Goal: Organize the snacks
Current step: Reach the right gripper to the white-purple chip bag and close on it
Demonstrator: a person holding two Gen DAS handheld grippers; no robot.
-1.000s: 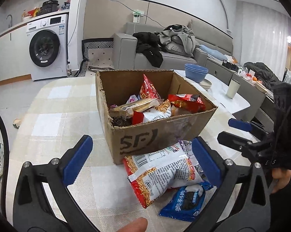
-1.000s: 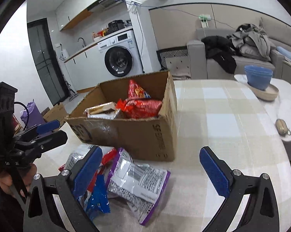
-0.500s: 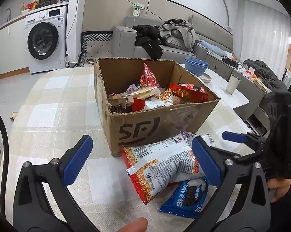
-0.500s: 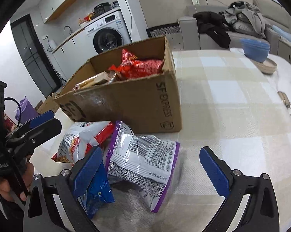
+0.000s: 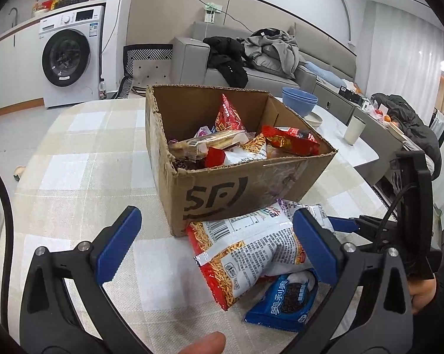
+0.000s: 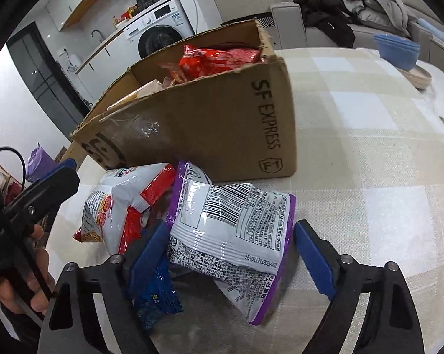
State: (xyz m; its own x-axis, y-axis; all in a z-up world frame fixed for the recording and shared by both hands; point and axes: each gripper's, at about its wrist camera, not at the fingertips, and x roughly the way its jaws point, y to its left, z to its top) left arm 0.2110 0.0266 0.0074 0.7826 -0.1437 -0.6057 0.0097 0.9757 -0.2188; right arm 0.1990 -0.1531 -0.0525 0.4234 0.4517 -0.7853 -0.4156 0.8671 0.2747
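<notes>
the left gripper (image 5: 214,246) is spread wide and holds nothing; the red and white noodle bag (image 5: 245,250) lies just ahead, toward its right finger, long axis slanting from far left to near right. further right, the purple-edged bag (image 6: 233,236) sits between the spread fingers of the right gripper (image 6: 228,258), near the table edge, its length running away toward the cardboard box (image 6: 210,118) just behind. the right gripper looks nearer to a grasp; the blue packet (image 6: 157,298) lies partly under its left finger
</notes>
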